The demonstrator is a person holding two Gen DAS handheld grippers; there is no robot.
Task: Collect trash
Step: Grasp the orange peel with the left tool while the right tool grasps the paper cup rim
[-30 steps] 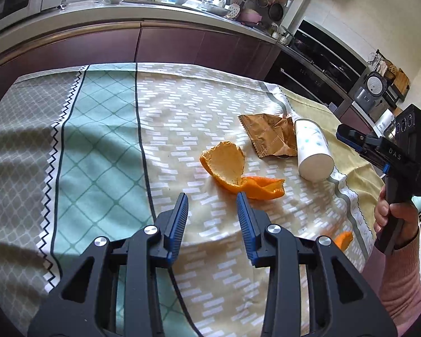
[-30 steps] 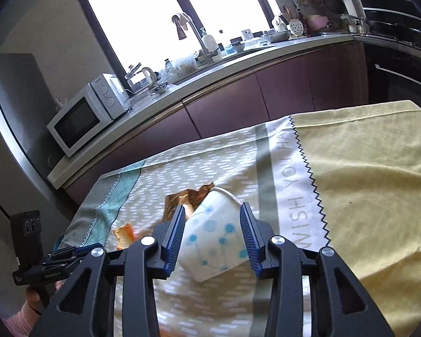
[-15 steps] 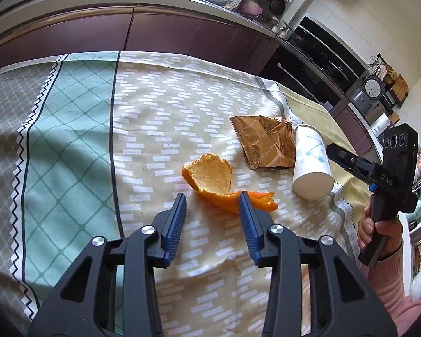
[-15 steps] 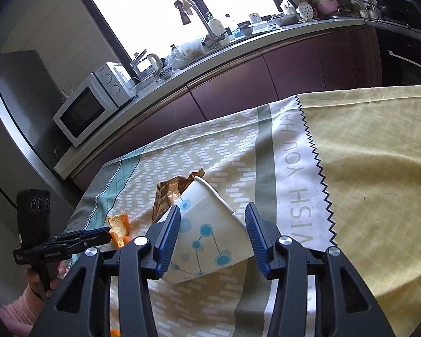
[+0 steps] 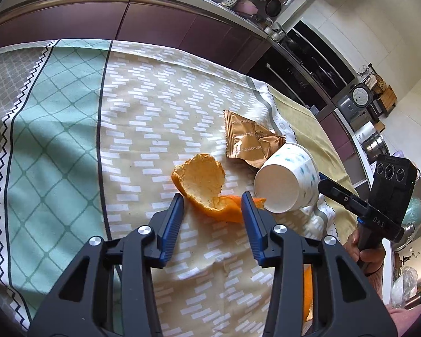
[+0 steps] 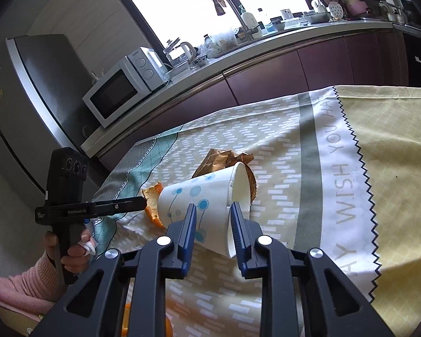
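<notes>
On a kitchen table under a patterned cloth (image 5: 143, 129), your left gripper (image 5: 212, 210) stands partly open around the orange peel (image 5: 205, 185); your right gripper (image 6: 212, 219) is closing on the tipped paper cup (image 6: 199, 196), brown wrapper (image 5: 247, 140) just beyond

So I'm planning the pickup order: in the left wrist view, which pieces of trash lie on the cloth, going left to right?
Orange peel → brown wrapper → paper cup.
</notes>
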